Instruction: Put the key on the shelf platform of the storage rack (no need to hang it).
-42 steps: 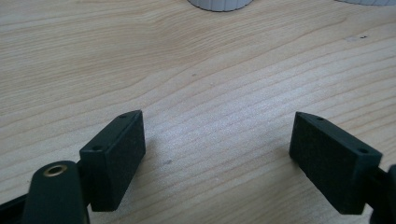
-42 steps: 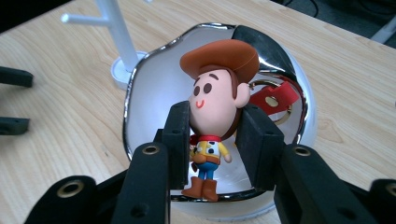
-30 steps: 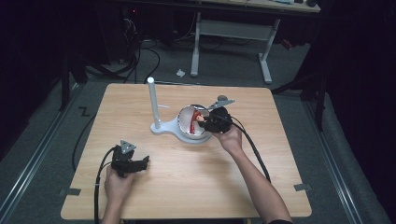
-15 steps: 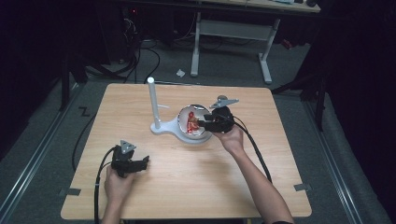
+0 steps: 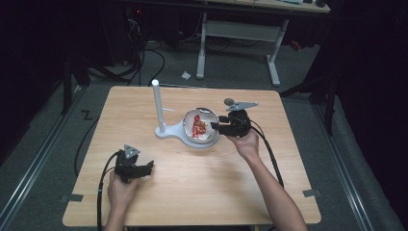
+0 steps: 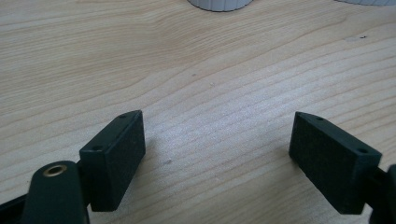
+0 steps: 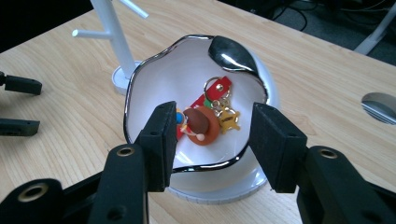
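The keychain [image 7: 205,120] is lying in the white bowl [image 7: 154,79], just beyond the right gripper [image 7: 212,140], whose partly open, empty jaws have just been opening.

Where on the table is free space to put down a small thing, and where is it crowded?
Bare wood lies along the table's near edge between the left gripper and the person's right forearm, and in the far left corner behind the white stand. The middle is crowded: the stand, the bowl holding the keychain, and the right gripper at the bowl's rim.
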A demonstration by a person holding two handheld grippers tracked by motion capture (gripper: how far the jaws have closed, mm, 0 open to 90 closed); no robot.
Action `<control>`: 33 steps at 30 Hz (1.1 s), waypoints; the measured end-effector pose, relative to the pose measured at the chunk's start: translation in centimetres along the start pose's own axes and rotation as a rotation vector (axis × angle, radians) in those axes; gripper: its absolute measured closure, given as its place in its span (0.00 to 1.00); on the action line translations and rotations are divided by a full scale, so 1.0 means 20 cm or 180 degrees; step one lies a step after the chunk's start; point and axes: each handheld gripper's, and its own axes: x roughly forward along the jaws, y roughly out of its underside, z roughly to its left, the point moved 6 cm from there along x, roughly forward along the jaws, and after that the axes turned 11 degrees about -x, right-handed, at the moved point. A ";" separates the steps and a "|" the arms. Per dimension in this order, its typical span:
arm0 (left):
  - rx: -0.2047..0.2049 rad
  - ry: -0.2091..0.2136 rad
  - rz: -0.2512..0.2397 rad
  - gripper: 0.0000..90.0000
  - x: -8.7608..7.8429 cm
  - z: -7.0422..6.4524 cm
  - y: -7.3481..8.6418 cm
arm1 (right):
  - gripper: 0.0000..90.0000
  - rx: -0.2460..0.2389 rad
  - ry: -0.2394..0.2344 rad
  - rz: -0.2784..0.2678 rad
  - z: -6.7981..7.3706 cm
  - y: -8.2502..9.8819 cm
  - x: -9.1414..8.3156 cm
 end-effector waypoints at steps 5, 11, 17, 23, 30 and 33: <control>0.0000 0.0000 -0.0001 0.21 0.00 0.00 0.00 | 0.59 0.0022 0.0012 -0.0015 -0.02 0.00 -0.04; 0.0001 -0.0001 0.0000 0.21 0.00 0.00 0.00 | 0.59 0.0042 0.0050 -0.0025 -0.04 0.01 -0.08; 0.0001 -0.0001 0.0000 0.21 0.00 0.00 0.00 | 0.59 0.0082 0.0098 -0.0086 -0.06 0.01 -0.15; 0.0000 -0.0001 -0.0001 0.21 0.00 0.00 0.00 | 0.57 0.0139 0.0104 -0.0106 -0.08 0.04 -0.20; 0.0004 -0.0001 0.0002 0.21 0.00 0.00 0.00 | 0.55 0.0184 0.0111 -0.0099 -0.11 0.08 -0.26; 0.0004 -0.0001 0.0003 0.21 0.00 0.00 0.00 | 0.54 0.0178 0.0104 -0.0110 -0.10 0.10 -0.28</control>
